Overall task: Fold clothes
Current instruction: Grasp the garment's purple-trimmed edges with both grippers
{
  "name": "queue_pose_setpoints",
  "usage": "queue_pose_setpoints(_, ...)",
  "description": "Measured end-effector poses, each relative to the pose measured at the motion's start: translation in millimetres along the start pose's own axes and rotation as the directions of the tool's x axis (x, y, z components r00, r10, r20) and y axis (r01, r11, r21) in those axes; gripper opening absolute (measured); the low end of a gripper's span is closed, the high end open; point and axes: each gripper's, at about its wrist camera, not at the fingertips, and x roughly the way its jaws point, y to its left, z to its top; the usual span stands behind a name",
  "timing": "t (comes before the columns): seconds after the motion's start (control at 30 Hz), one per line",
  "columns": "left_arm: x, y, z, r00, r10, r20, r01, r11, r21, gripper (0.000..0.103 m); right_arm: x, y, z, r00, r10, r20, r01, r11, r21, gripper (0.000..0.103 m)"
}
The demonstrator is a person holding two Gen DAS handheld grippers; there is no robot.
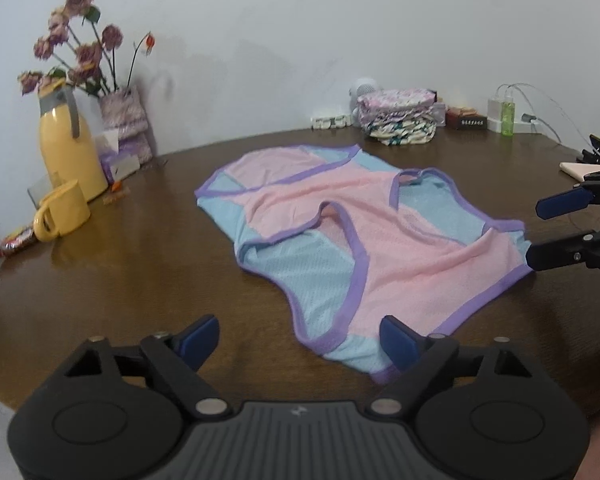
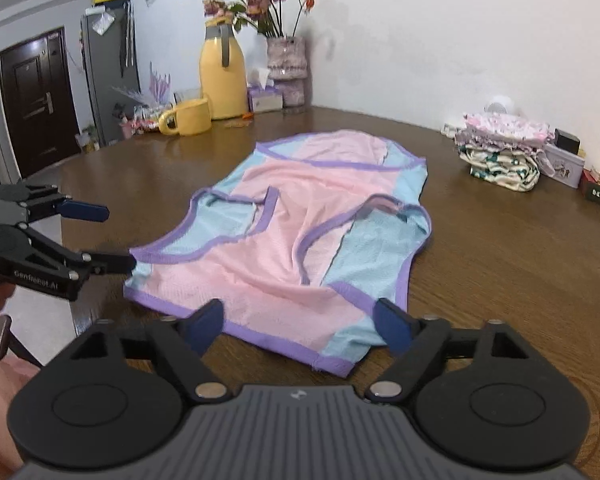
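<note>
A pink and light-blue sleeveless top with purple trim [image 1: 340,232] lies spread out, slightly wrinkled, on the brown wooden table [image 1: 120,280]. It also shows in the right wrist view [image 2: 284,240]. My left gripper [image 1: 300,340] is open and empty, its fingers at the garment's near hem corner. My right gripper [image 2: 298,326] is open and empty, straddling the near hem. The right gripper shows at the right edge of the left wrist view [image 1: 540,236], open beside a corner of the top. The left gripper shows at the left of the right wrist view [image 2: 116,238], open at another corner.
A stack of folded clothes [image 1: 400,116] sits at the table's far side by the wall. A yellow jug [image 1: 68,148], yellow mug [image 1: 60,212], flower vase [image 1: 124,120] and tissue box stand at far left. Boxes, a green bottle [image 1: 508,114] and cables lie far right.
</note>
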Motion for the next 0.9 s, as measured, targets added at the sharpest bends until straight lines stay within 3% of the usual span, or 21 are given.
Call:
queue_pose_setpoints(0.13, -2.7, 2.4, -1.1, 0.998, -0.055, -0.015, 0.055, 0.998, 0.015, 0.049, 0.4, -3.3, -5.2, 0.998, -0.027, -0.05, 0.028, 1.0, 0.006, 0.051)
queue_pose_setpoints(0.17, -3.6, 0.2, -1.5, 0.997, -0.072, -0.023, 0.072, 0.997, 0.029, 0.041, -0.2, -4.4, -7.1, 0.998, -0.036, -0.058, 0.037, 0.999, 0.004, 0.049)
queue_pose_setpoints(0.3, -4.6, -6.4, -5.8, 0.99, -0.129, -0.059, 0.134, 0.988, 0.08, 0.027, -0.4, -11.3, -15.5, 0.995, -0.053, -0.081, 0.053, 0.999, -0.004, 0.047)
queue_pose_setpoints(0.63, -13.4, -11.3, -7.2, 0.964, -0.249, -0.098, 0.26, 0.957, 0.126, 0.029, 0.6, -19.3, -24.6, 0.994, -0.03, -0.107, 0.021, 0.996, -0.088, 0.039)
queue_pose_setpoints(0.73, -11.2, -19.2, -6.8, 0.966, -0.236, -0.108, 0.25, 0.957, 0.147, 0.039, 5.4, -23.3, -24.9, 0.995, -0.014, -0.103, 0.005, 0.996, -0.09, 0.039)
queue_pose_setpoints(0.9, -3.3, -27.2, -7.6, 0.969, -0.209, -0.134, 0.229, 0.961, 0.157, 0.04, 10.2, -24.5, -24.5, 0.996, 0.011, -0.086, -0.02, 0.995, -0.099, 0.036)
